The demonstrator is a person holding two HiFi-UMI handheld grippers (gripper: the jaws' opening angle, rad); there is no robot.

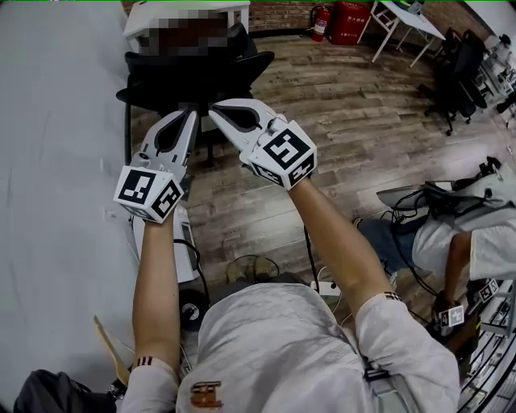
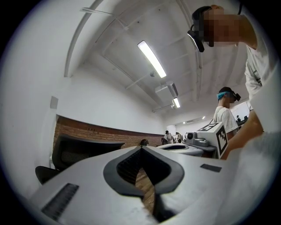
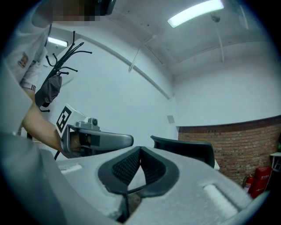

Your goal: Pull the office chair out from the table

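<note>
The black office chair stands at the far end of the long pale table that fills the left of the head view. Both grippers are held out side by side just short of it. My left gripper is shut with nothing between its jaws. My right gripper is shut and empty too. The left gripper view shows the chair's backrest low at the left, apart from the closed tips. Beyond the shut jaws in the right gripper view, the backrest lies to the right.
A person sits on the wooden floor at the right among cables. A power strip and a small fan lie near my feet. A red fire extinguisher, a white folding table and more black chairs stand at the back.
</note>
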